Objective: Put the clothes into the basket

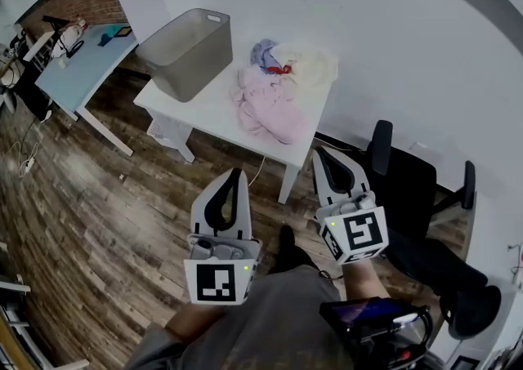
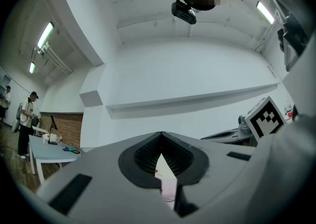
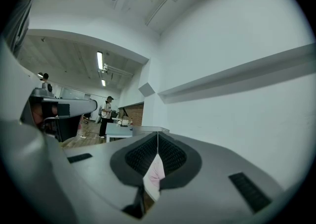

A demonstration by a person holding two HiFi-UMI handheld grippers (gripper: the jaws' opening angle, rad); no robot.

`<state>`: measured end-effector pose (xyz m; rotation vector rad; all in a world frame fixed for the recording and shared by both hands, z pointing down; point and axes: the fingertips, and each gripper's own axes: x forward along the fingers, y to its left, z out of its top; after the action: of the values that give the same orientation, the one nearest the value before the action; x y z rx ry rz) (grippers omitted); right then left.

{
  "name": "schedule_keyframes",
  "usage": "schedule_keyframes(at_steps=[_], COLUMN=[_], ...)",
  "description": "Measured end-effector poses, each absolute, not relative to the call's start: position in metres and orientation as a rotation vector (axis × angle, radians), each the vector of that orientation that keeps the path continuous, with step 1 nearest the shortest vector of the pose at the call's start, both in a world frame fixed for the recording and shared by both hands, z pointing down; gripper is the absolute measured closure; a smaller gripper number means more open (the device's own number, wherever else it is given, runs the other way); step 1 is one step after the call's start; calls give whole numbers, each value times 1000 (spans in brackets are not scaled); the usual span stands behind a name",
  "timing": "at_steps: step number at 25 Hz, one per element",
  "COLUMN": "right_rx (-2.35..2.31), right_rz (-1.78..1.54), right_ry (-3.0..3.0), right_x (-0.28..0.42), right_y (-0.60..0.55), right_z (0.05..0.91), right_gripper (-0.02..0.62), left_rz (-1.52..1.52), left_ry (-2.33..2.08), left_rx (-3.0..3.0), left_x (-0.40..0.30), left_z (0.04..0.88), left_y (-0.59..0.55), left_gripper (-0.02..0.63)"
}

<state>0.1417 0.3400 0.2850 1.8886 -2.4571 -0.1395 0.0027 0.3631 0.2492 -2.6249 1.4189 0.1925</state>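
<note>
A grey plastic basket (image 1: 186,51) stands on the left end of a white table (image 1: 204,111). To its right lies a heap of clothes: a pink garment (image 1: 270,103), a purple one (image 1: 263,52) and a cream one (image 1: 315,66). My left gripper (image 1: 236,172) and right gripper (image 1: 320,151) are side by side over the wooden floor, short of the table's near edge, pointing towards it. Both have their jaws shut, tips meeting, with nothing held. In the left gripper view (image 2: 161,134) and the right gripper view (image 3: 158,134), only a distant sliver of pink cloth shows below the tips.
A black office chair (image 1: 404,180) stands right of the table, close to my right gripper. A blue-topped desk (image 1: 86,62) with small items is at the far left. People stand far off (image 2: 27,119) by a brick wall. A white wall backs the table.
</note>
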Motion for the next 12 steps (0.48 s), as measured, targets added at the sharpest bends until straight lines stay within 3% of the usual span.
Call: schedule_keyframes(at_steps=[12], right_rx=[1780], right_rz=[-75], right_ry=[-2460], right_x=[153], right_y=[239], right_z=[323], right_gripper=[583], left_rz=[174], left_ry=[1438], left_rx=[-2646], left_x=[29], left_z=[269], left_y=[262], left_gripper=[598])
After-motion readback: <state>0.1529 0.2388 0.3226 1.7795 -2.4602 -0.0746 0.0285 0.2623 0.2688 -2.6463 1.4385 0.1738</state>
